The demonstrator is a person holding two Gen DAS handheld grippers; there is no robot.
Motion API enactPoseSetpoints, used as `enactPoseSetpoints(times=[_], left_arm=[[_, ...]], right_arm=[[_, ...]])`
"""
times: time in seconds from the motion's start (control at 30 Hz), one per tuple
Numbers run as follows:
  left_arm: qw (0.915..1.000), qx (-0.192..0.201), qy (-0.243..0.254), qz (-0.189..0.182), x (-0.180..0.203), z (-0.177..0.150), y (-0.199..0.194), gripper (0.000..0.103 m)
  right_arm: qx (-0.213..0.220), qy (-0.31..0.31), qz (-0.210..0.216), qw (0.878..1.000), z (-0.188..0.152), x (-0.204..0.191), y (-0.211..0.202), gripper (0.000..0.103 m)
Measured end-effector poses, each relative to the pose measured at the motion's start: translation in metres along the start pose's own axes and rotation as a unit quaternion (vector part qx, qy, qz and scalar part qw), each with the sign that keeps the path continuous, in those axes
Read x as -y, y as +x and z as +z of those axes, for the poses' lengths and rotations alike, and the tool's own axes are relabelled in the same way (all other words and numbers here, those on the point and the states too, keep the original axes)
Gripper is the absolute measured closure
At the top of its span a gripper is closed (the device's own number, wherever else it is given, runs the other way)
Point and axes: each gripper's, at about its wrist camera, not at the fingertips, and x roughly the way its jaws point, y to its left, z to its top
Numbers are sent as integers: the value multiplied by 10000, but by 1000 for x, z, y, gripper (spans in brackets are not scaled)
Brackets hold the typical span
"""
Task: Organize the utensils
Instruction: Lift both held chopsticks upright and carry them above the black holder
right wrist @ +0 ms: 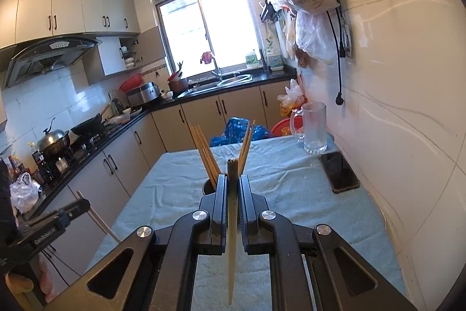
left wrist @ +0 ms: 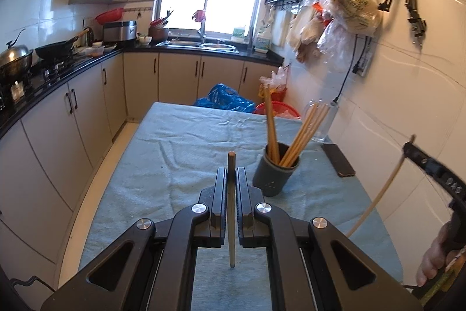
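My left gripper point(left wrist: 231, 174) is shut on a wooden chopstick point(left wrist: 231, 212) that stands upright between its pads, above the cloth-covered table point(left wrist: 174, 142). A dark grey utensil cup point(left wrist: 273, 172) holding several chopsticks stands just right of it. My right gripper point(right wrist: 233, 182) is shut on a pale chopstick point(right wrist: 232, 223), directly before the same cup point(right wrist: 208, 187), which is mostly hidden behind the fingers. The right gripper also shows at the right edge of the left wrist view point(left wrist: 413, 147) with its chopstick point(left wrist: 378, 194). The left gripper shows at lower left of the right wrist view point(right wrist: 84, 204).
A glass mug point(right wrist: 314, 127) and a dark phone point(right wrist: 339, 171) lie on the table by the tiled right wall. Plastic bags point(left wrist: 352, 2) hang from wall hooks. A counter with stove and pans point(left wrist: 55, 48) runs along the left.
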Motion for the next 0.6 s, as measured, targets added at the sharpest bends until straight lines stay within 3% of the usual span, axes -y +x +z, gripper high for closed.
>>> enactPoseSetpoints(times=[0.2, 0.6], left_arm=[[9999, -73, 85, 57, -3, 8, 12, 98], [9987, -150, 488, -58, 17, 32, 24, 98]], right_arm=[[186, -176, 2, 9997, 16, -3, 0, 95], [81, -384, 212, 9990, 33, -1, 28, 95]])
